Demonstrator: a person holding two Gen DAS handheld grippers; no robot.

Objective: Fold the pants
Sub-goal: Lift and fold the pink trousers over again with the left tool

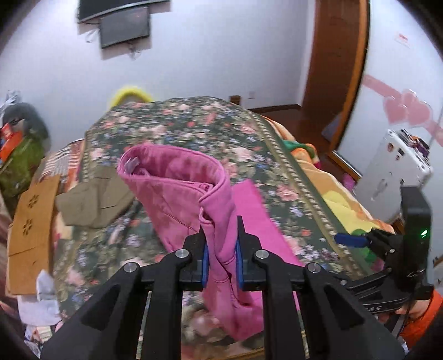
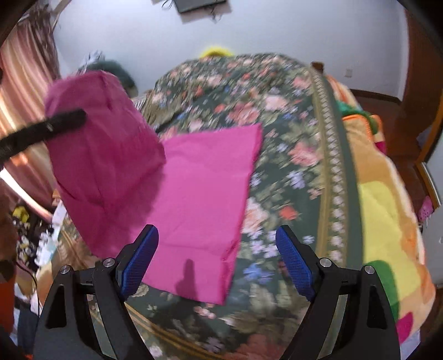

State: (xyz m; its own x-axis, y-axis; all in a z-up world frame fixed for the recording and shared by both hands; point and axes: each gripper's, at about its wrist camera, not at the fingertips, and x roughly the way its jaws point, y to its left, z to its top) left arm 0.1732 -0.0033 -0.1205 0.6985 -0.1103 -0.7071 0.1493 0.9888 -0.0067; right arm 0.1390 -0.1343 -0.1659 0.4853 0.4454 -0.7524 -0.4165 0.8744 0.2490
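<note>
The pink pants [image 1: 177, 191] lie partly on the floral bedspread [image 1: 193, 121]. My left gripper [image 1: 221, 235] is shut on a bunched edge of the pants near the waistband and holds that part lifted above the bed. In the right wrist view the lifted part [image 2: 102, 155] hangs at the left, and the flat pant leg [image 2: 199, 199] lies spread on the bedspread [image 2: 277, 138]. My right gripper [image 2: 217, 249] is open and empty, just above the near end of the flat leg. The left gripper's finger [image 2: 63, 120] shows at the left, dark and blurred.
An olive garment [image 1: 94, 199] and brown cardboard [image 1: 30, 221] lie at the bed's left side. A yellow and orange blanket [image 2: 387, 221] covers the right side. A white appliance [image 1: 393, 171] stands on the right. A wall with a TV [image 1: 124, 26] is behind.
</note>
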